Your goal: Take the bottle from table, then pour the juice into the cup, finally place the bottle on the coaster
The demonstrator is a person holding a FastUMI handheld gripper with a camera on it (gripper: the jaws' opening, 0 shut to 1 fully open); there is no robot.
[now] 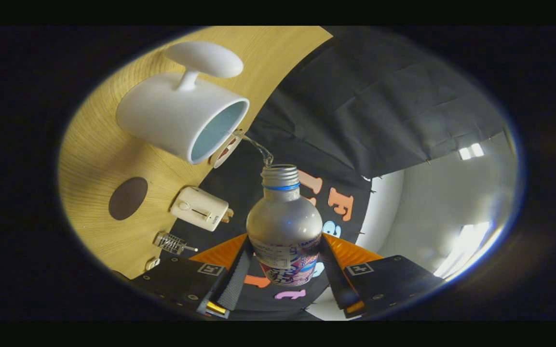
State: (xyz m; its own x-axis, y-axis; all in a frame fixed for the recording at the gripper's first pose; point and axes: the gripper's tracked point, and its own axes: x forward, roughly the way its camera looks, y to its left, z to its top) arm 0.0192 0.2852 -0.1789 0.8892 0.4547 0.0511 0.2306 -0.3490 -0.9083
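Your gripper clamps the bottle between both fingers, tipped toward the cup; hold the thin stream steady inside its rim, then level off gently.

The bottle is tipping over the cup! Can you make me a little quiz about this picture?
1. True or false: the gripper is shut on the bottle.
2. The stream from the bottle's mouth reaches: A) the white cup's rim, B) the dark coaster, C) the white timer.
3. Fill in: the bottle's cap is ____.

Key: 1 true; 2 A; 3 off.
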